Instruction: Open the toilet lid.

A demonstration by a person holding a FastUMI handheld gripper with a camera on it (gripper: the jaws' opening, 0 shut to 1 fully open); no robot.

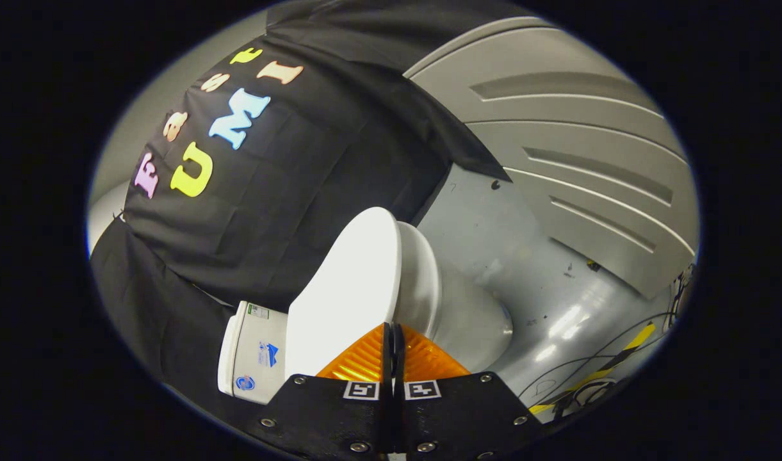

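- We see the gripper [394,333] with its two fingers [364,360] drawn together, the gap between them narrowed to a thin slit.
- The near edge of the toilet lid [352,282] runs straight into that slit, so we read the fingers as clenched on the lid's rim, one on each face of it.
- We take the toilet lid as our landmark: it is white and smooth, and appears tilted away from the bowl rather than lying flat on it.
- Just behind the lid, on its far face, we see the white seat and bowl [423,282], with a narrow gap showing between the two.
- At the lid's hinge end stands the white cistern [250,352], with small stickers on its side.
- Beyond the lid hangs the black cloth wall [269,192].
- On the bowl side of the lid stretches the shiny grey floor [544,288], with cables [595,371] and a yellow-and-black tape strip [627,349] farther off.
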